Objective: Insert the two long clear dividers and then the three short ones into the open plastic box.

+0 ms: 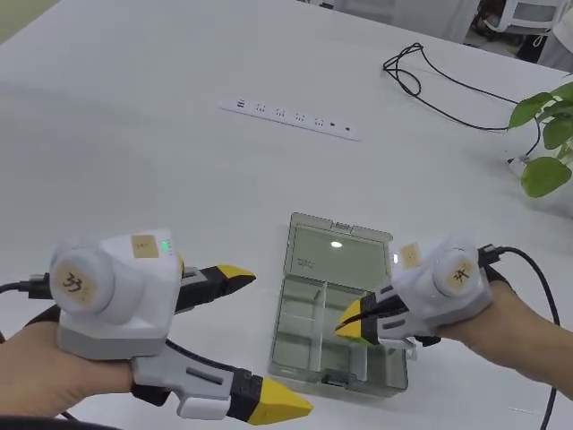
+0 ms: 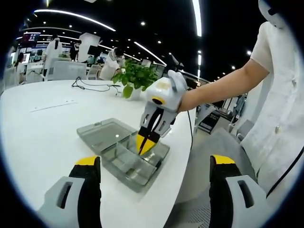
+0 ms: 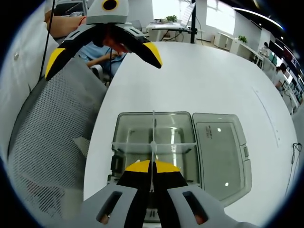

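Tongs on the left are hanging wide open and empty beside the open plastic box; right tongs are pinching a clear divider upright in its tray, lid lying flat beyond, on the desk.

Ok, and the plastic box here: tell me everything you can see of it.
The plastic box is smoky grey, see-through and rectangular, and lies flat on the white table. Its hinged lid is fully open and rests flat beyond the base. Inside stands a clear cross divider. The right gripper, jaws shut, holds a thin upright divider down in the base. The left gripper is open, apart from the box.
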The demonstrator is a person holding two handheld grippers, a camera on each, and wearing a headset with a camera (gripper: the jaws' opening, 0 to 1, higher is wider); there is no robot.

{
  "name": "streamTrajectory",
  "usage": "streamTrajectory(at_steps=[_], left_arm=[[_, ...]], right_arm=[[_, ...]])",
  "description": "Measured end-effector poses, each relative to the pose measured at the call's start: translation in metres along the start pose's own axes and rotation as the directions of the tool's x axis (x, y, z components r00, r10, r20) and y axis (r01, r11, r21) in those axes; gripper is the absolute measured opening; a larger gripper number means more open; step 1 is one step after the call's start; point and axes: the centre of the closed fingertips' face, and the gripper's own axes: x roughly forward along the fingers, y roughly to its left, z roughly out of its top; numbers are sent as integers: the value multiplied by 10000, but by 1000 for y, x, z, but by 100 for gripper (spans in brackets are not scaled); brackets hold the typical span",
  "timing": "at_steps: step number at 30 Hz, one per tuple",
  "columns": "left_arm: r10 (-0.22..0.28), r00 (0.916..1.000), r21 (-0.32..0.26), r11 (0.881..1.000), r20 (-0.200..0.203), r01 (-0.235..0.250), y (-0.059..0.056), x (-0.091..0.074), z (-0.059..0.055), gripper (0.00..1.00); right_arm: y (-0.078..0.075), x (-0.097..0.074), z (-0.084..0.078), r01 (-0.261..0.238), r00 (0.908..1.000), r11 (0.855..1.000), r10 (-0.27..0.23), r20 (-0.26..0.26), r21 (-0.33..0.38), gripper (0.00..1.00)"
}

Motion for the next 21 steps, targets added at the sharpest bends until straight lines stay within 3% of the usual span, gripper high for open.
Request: streamTrajectory(at_steps=[8, 9, 21], left_arm=[[-14, 10000, 1, 10000, 19, 14, 0, 0, 1, 97], [-20, 10000, -1, 10000, 25, 20, 0, 1, 1, 97], [-10, 9999, 0, 10000, 164, 10, -4, 1, 4, 97]], right_arm=[[0, -1, -1, -16, 9999, 10000, 14, -122, -91, 2], [-1, -1, 0, -66, 9999, 9998, 69, -137, 206, 2], [0, 0, -1, -462, 9974, 9989, 463, -549, 41, 3]])
